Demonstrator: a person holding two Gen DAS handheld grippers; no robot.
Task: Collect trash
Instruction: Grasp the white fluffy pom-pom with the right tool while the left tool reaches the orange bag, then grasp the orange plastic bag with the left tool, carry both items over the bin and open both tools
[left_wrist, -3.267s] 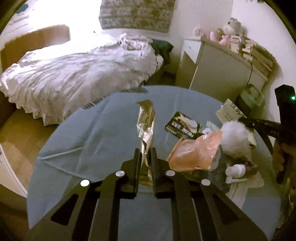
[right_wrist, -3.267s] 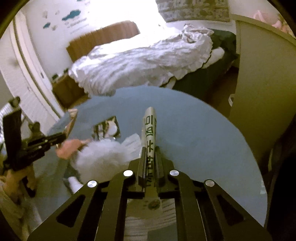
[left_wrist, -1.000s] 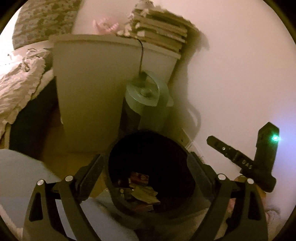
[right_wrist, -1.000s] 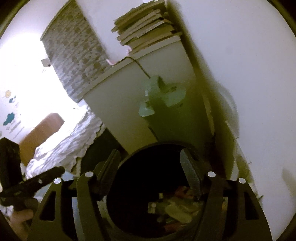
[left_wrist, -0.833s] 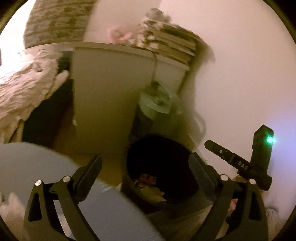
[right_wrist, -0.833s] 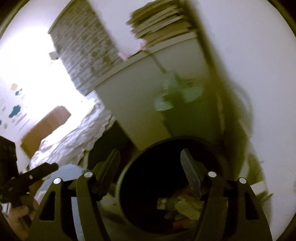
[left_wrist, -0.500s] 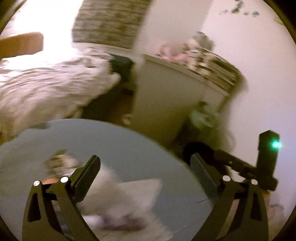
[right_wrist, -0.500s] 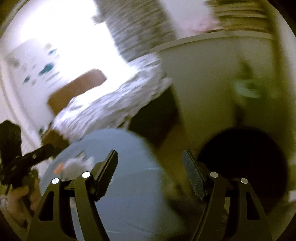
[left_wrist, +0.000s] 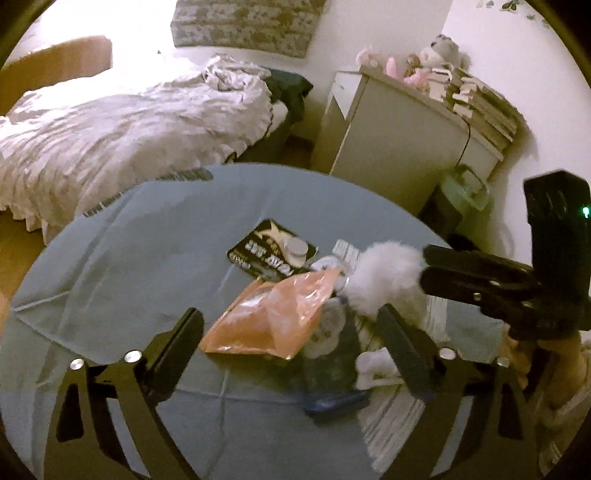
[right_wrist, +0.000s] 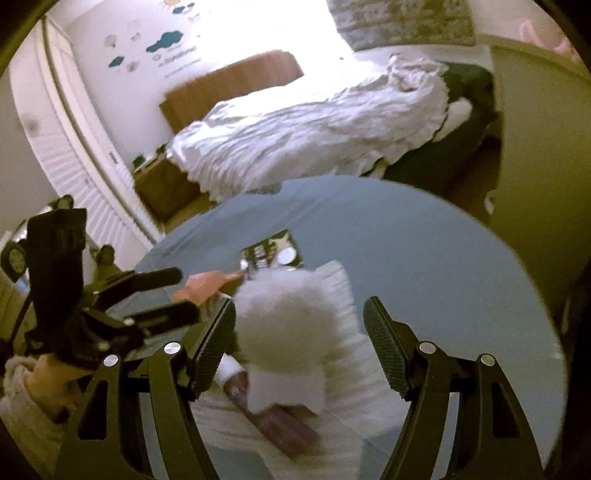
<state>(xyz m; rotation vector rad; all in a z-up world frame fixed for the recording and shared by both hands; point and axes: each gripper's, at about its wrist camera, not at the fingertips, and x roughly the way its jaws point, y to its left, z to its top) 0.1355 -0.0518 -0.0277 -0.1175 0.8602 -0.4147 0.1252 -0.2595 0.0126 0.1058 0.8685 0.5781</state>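
Two grippers, left (left_wrist: 291, 332) and right (right_wrist: 299, 336), tilt down over the table (left_wrist: 129, 258), both released and empty, swung back from the bin; the left's jaws have just narrowed.

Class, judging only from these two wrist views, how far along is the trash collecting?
Done: nothing here proves it; the bin's contents are not visible. In hand: nothing. The left gripper and the right gripper are both open and empty over the table. Left: the orange bag, the black packet, the white fluffy ball and the papers underneath.
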